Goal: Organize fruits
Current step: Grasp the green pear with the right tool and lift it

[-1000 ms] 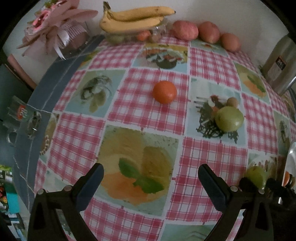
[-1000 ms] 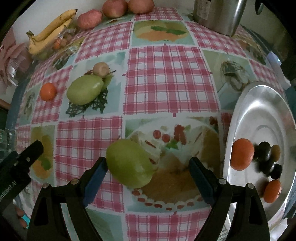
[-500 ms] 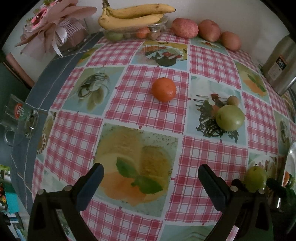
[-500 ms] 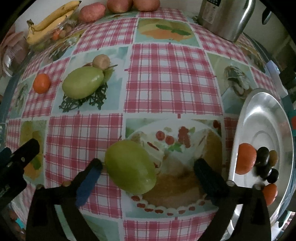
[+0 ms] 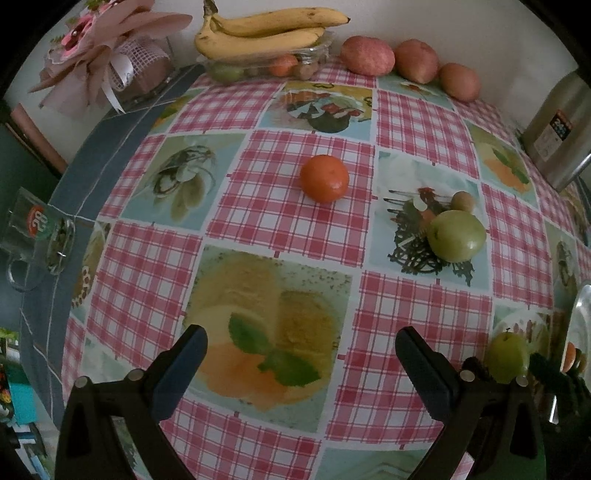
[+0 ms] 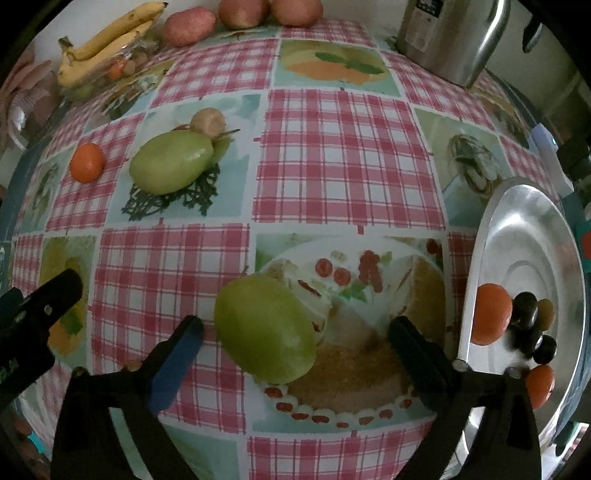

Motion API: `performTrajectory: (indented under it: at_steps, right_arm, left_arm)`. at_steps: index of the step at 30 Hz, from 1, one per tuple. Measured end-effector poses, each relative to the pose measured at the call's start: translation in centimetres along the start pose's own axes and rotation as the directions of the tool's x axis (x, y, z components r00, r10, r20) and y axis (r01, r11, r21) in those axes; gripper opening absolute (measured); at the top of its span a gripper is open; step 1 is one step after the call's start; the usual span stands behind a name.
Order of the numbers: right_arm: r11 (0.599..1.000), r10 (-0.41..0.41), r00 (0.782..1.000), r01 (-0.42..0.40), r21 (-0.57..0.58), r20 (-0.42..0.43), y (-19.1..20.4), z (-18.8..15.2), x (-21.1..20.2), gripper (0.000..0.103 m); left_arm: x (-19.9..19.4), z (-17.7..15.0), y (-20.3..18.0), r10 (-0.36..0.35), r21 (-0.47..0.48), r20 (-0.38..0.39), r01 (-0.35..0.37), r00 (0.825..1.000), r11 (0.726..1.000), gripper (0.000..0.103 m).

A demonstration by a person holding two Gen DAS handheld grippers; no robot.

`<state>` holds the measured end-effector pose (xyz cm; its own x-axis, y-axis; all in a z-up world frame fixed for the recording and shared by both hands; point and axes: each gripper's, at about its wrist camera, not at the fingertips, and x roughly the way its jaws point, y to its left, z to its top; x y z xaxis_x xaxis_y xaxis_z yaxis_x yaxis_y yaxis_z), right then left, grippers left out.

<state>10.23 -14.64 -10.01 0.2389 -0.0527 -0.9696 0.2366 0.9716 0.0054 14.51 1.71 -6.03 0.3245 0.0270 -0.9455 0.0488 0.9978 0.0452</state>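
Between your right gripper [image 6: 295, 334]'s wide-spread jaws, a green fruit [image 6: 266, 328] blocks the left half; bare tablecloth [image 6: 347, 155] runs clear toward 12 o'clock. At 3 o'clock the steel plate [image 6: 524, 229] stands close; your left gripper [image 6: 40, 299] crowds 9 o'clock.

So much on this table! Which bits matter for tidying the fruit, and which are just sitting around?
Part of the job:
near green fruit, between the open right gripper fingers
far green fruit
loose orange
small brown fruit
metal tray, already holding fruit
left gripper, open

Just lying about:
steel kettle
pink ornament
glass mug
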Motion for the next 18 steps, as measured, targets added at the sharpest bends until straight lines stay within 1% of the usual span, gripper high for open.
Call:
performTrajectory:
  at_steps: [3,4,6,7,11,15,18]
  right_arm:
    - [0.999,0.008,1.0,-0.008,-0.033,0.019,0.5,0.1,-1.0,0.062]
    - [0.999,0.011,1.0,-0.01,-0.041,0.02,0.7,0.1,-1.1,0.059]
    - [0.998,0.016,1.0,-0.015,-0.058,0.02,1.1,0.1,-1.3,0.047]
    - [0.998,0.019,1.0,-0.018,-0.063,0.019,1.2,0.1,-1.4,0.045]
    - [0.998,0.018,1.0,-0.017,-0.068,0.014,1.6,0.0,-1.4,0.045]
    - [0.998,0.045,0.999,-0.044,-0.053,0.012,1.4,0.1,-1.6,0.045]
    - [0.997,0.056,0.998,-0.055,-0.056,0.026,1.1,0.3,-2.1,0.045]
  left_arm:
    - [-0.1,0.0,0.0,0.002,0.004,0.003,-0.002,1.0,1.0,0.103]
    - [-0.1,0.0,-0.1,0.002,0.005,0.003,-0.002,1.0,1.0,0.103]
    - [-0.2,0.0,-0.1,0.0,0.004,0.005,0.0,1.0,1.0,0.103]
    - [-0.2,0.0,-0.1,-0.001,0.003,0.006,0.001,1.0,1.0,0.103]
    - [-0.2,0.0,-0.1,-0.005,0.004,0.006,0.005,1.0,1.0,0.103]
    - [-0.2,0.0,-0.1,-0.007,0.004,0.008,0.007,1.0,1.0,0.103]
    - [-0.2,0.0,-0.1,-0.008,0.005,0.008,0.008,1.0,1.0,0.103]
